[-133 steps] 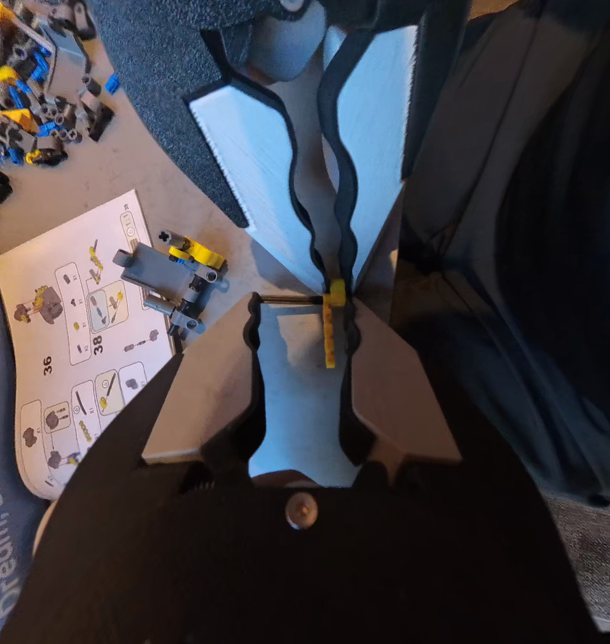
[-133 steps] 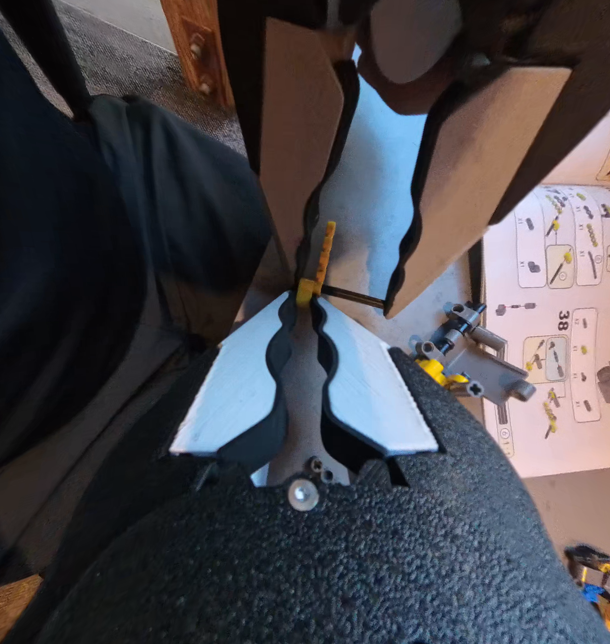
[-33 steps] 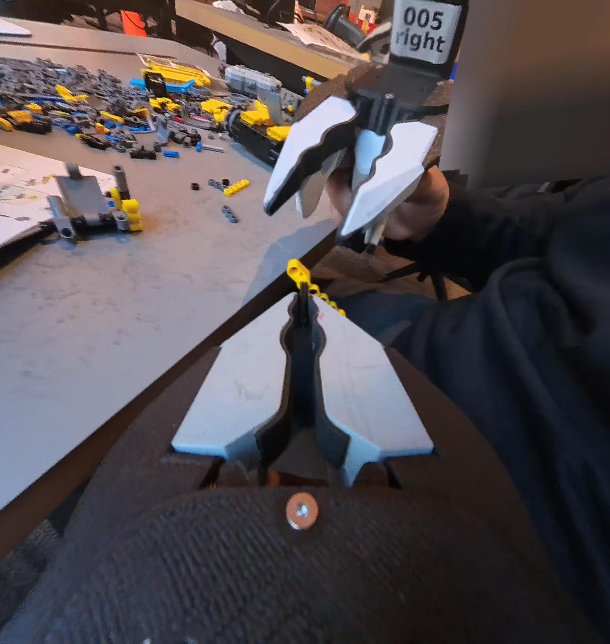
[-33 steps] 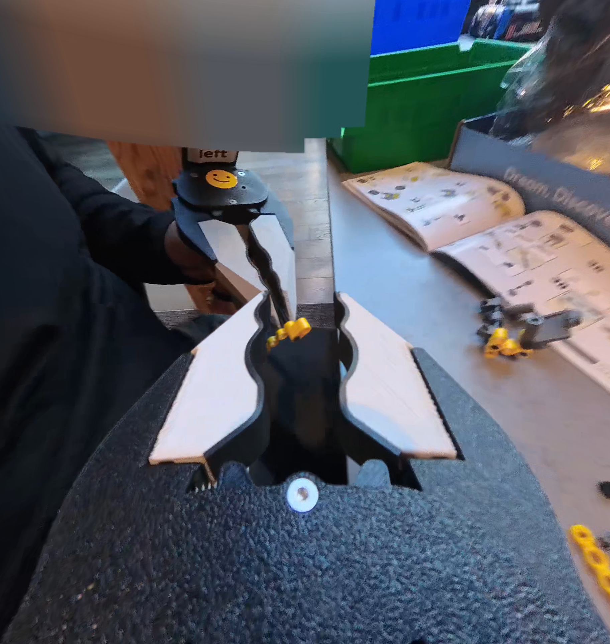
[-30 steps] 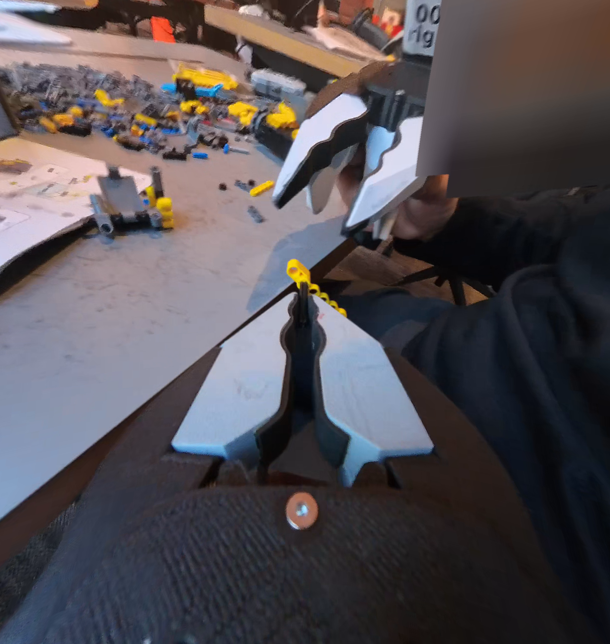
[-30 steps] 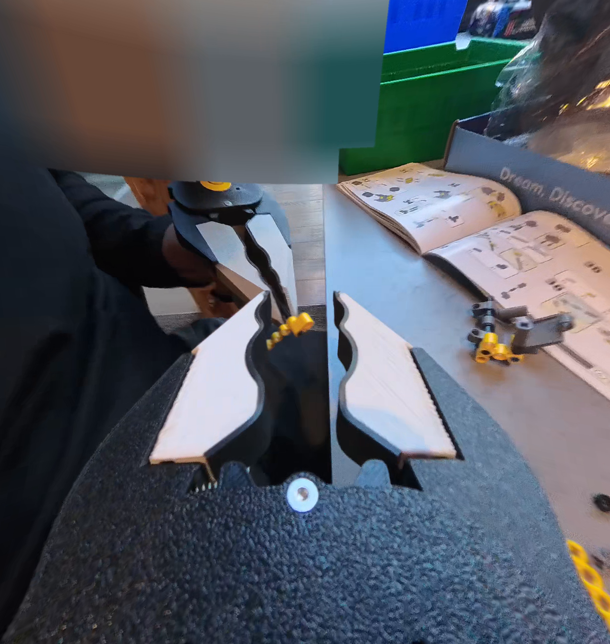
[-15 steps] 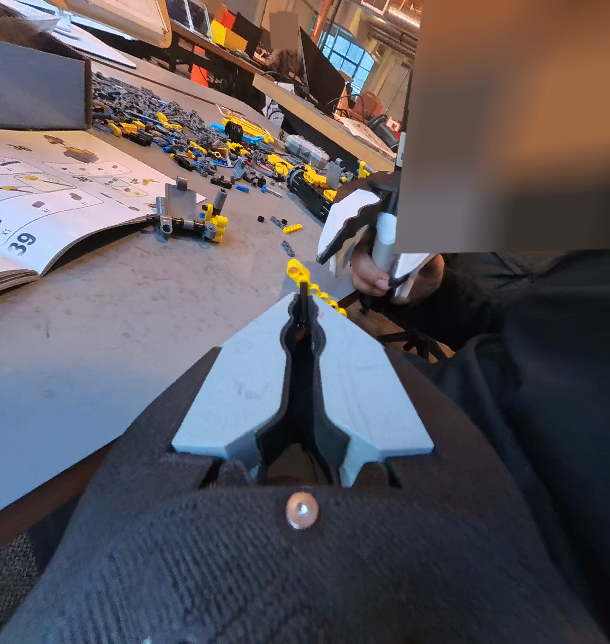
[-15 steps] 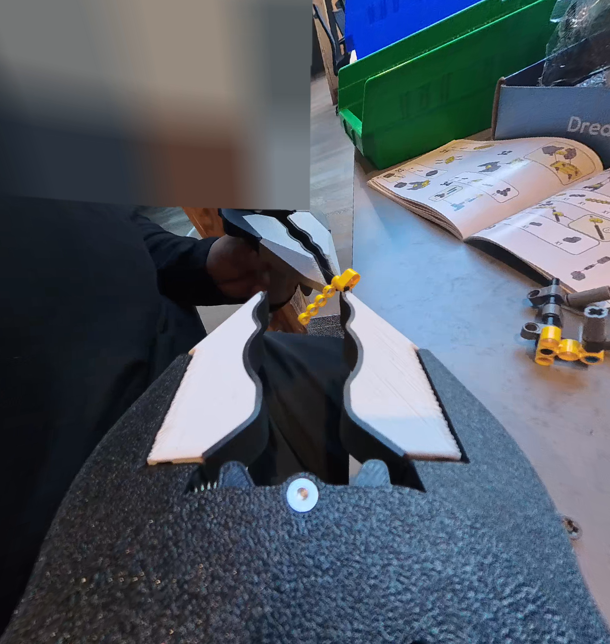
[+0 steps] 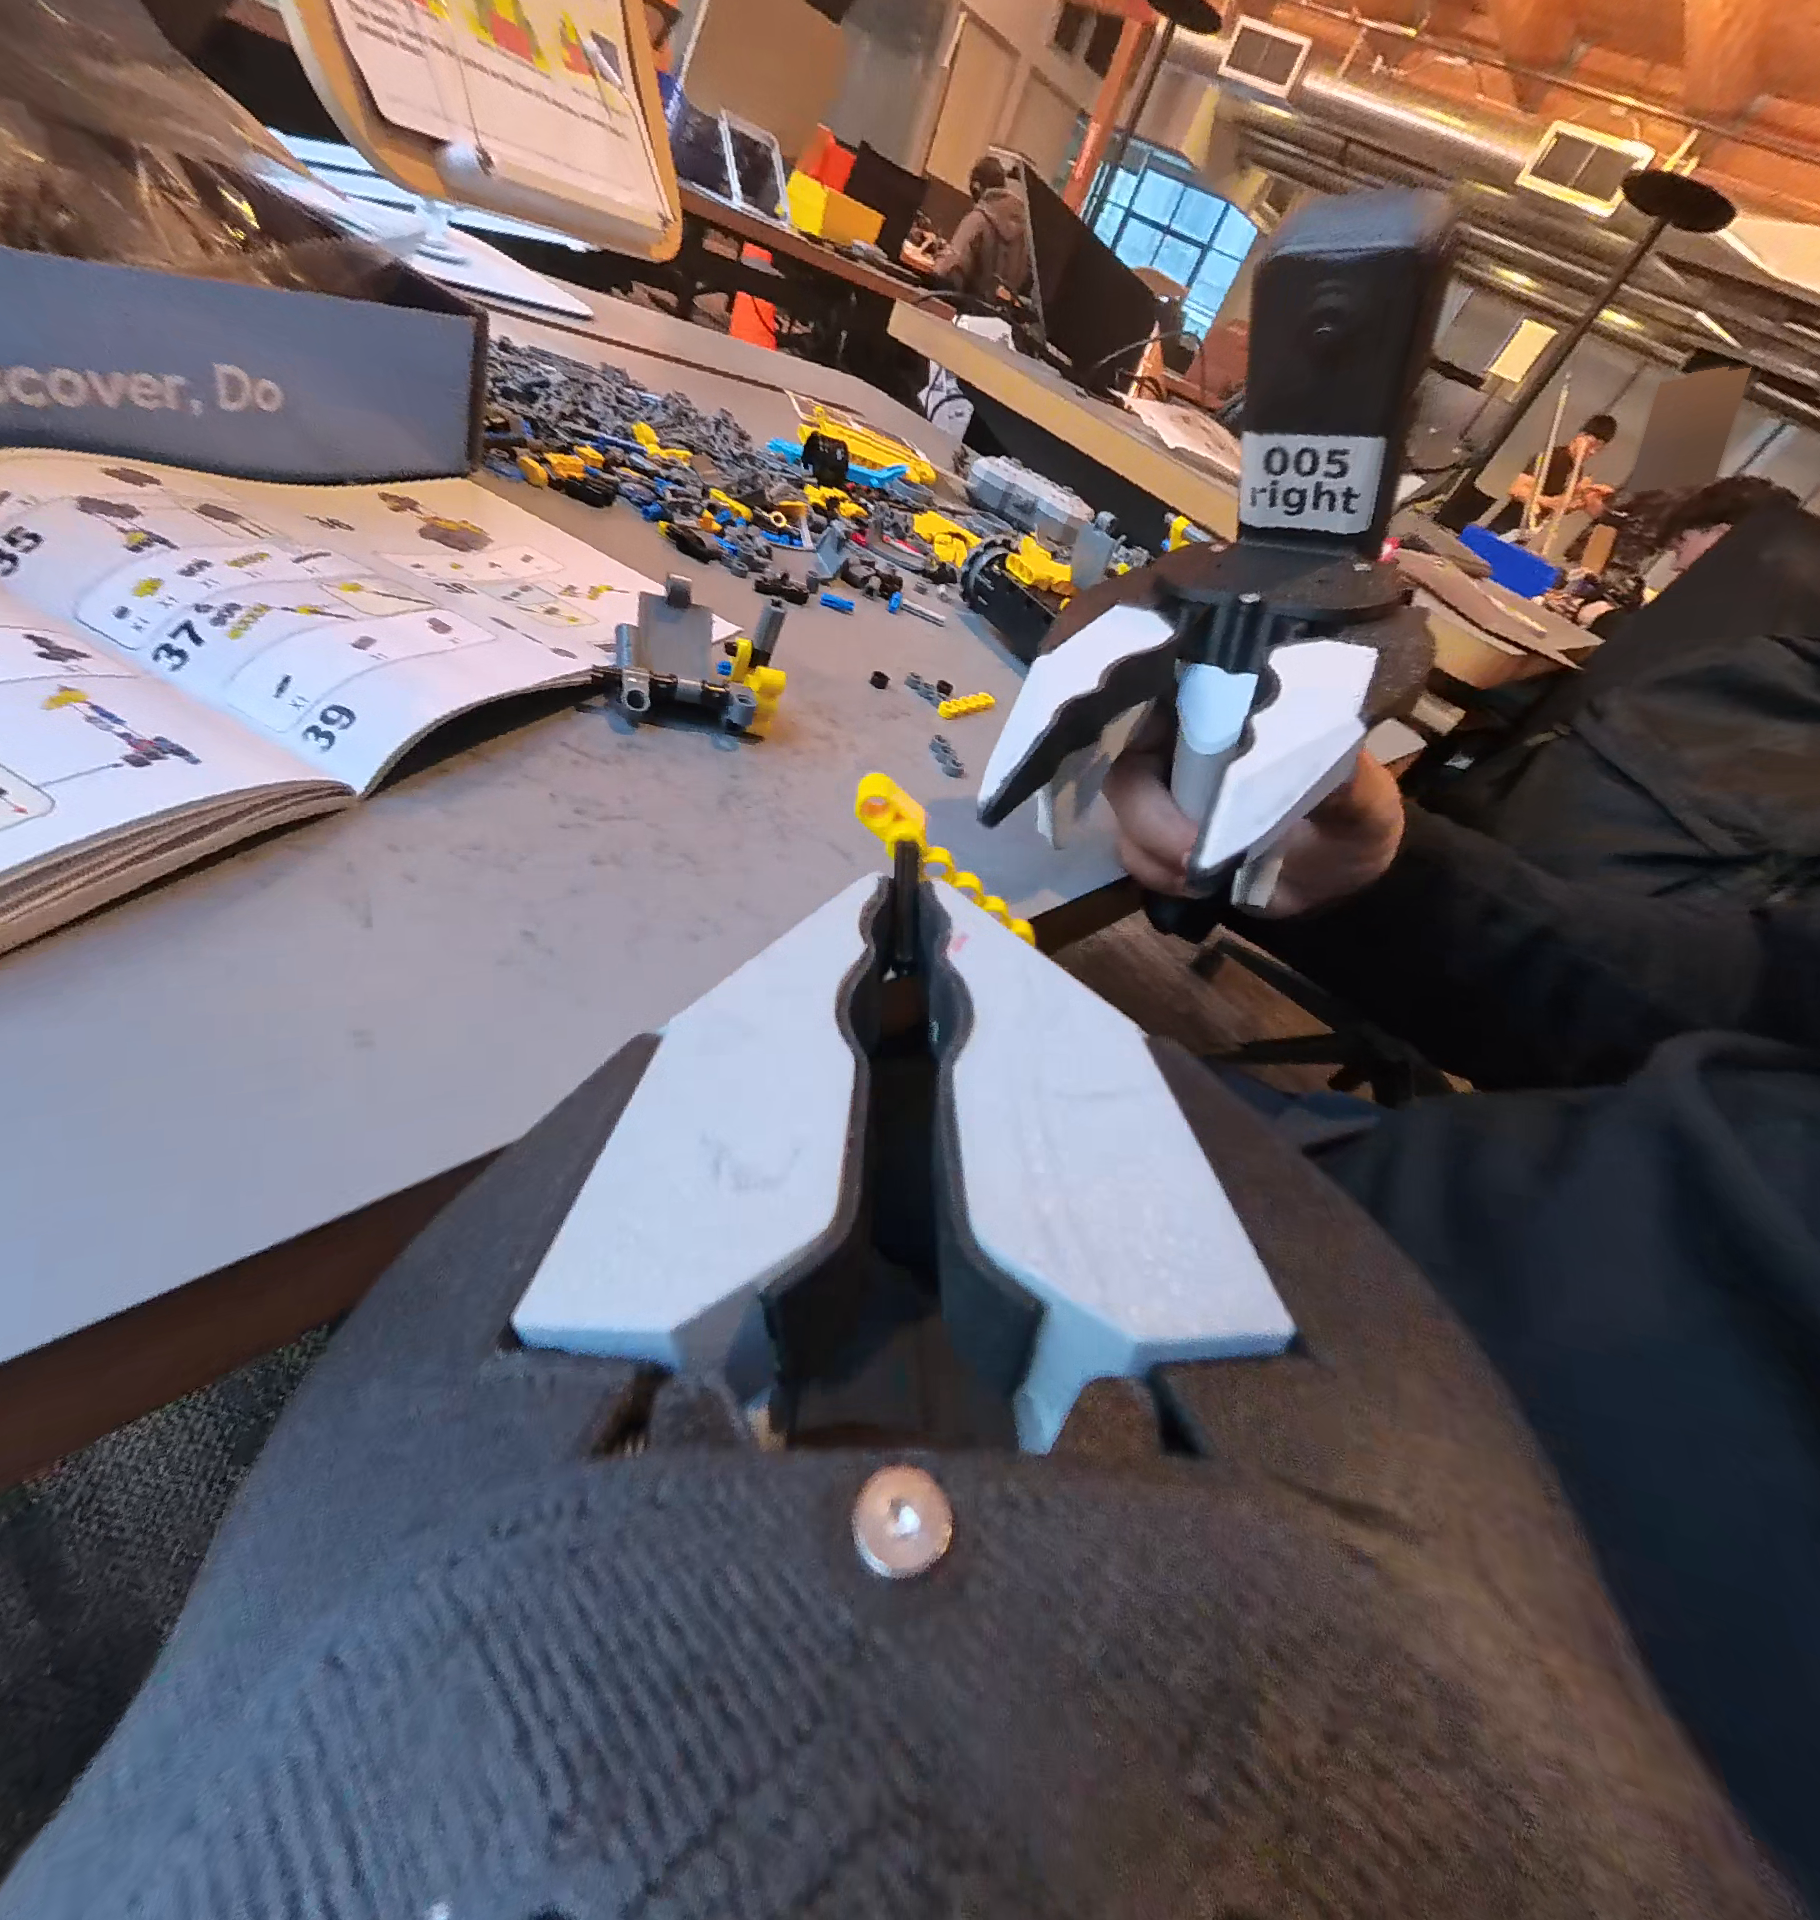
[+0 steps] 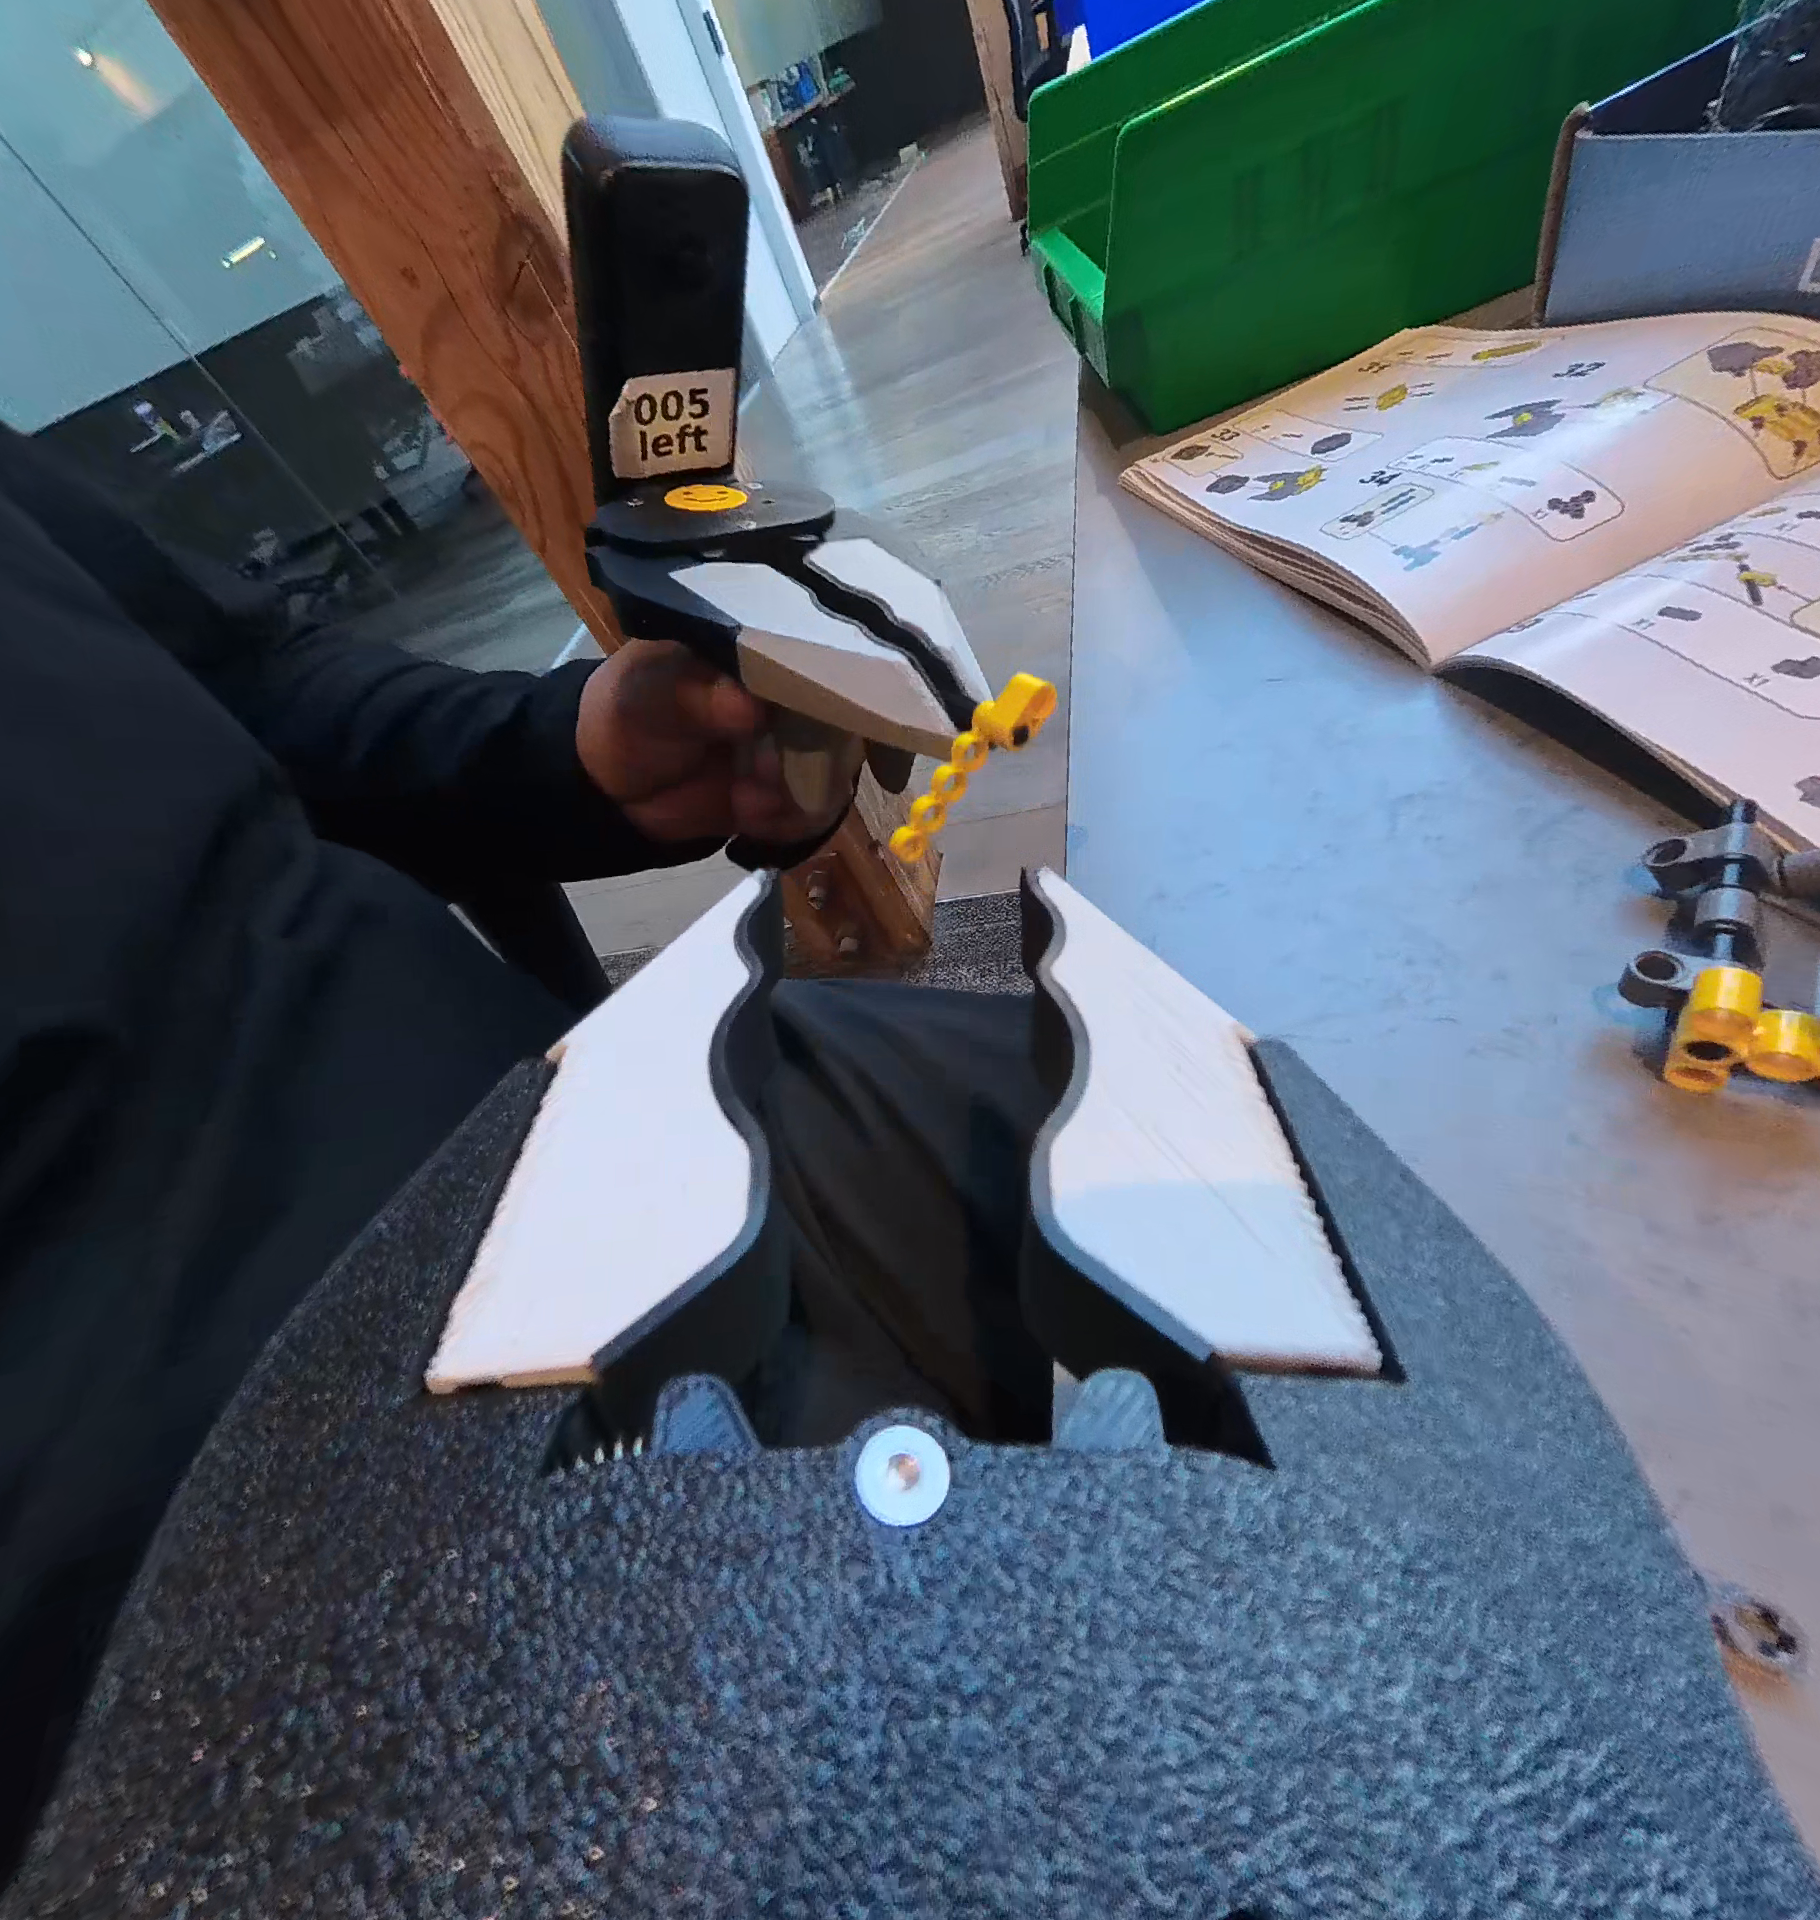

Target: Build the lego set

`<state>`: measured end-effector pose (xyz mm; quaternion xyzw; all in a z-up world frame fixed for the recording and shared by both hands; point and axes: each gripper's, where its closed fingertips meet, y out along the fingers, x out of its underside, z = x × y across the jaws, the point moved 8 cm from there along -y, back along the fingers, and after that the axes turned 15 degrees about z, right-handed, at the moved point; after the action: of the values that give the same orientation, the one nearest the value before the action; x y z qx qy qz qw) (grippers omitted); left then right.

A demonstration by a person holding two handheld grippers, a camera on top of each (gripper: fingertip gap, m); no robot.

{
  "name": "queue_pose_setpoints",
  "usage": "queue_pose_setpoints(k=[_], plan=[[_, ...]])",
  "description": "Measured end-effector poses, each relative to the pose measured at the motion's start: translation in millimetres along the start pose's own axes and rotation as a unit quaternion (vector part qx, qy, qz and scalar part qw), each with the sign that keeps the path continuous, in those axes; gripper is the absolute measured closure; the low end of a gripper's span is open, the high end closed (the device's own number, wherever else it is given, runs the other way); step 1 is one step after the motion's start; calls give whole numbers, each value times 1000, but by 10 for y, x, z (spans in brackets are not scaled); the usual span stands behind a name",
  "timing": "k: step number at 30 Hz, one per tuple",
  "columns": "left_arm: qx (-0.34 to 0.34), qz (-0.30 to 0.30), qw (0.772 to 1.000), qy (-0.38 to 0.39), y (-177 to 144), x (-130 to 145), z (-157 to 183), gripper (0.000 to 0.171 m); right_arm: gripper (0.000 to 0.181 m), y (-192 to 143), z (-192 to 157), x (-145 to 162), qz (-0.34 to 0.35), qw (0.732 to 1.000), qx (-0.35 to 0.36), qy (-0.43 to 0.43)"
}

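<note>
The left hand-held gripper is closed on a thin black axle that carries a yellow beam; the beam's holed length slopes down to the right past the fingertips, above the near edge of the bench. In the right wrist view the same left hand-held gripper shows beside a wooden post, with the yellow beam hanging from its tip.

The right hand-held gripper is wide open and holds nothing; dark clothing shows between its fingers. In the left wrist view the right hand-held gripper hovers over the bench corner, near the beam but apart from it.

On the bench an open booklet lies flat, and a small grey and yellow assembly rests at its page edge. A grey box stands behind the booklet; what is inside cannot be told. Beyond it lies a spread of loose parts in grey, yellow, blue and black. A green bin stands at the far end of the bench; its contents are hidden.
</note>
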<state>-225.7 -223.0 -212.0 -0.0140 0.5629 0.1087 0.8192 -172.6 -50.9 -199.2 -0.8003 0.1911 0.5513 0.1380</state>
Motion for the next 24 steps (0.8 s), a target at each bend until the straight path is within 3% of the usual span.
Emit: queue_pose_setpoints(k=[13,18,24], plan=[[57,1,998,-22,4,12,146,169,137,81,-46,-9,2,1000,-11,8],[97,-13,995,-17,48,39,231,169,138,116,-16,-98,43,995,-54,78],[137,-12,990,-35,96,42,291,169,153,116,0,-73,20,989,-86,118]])
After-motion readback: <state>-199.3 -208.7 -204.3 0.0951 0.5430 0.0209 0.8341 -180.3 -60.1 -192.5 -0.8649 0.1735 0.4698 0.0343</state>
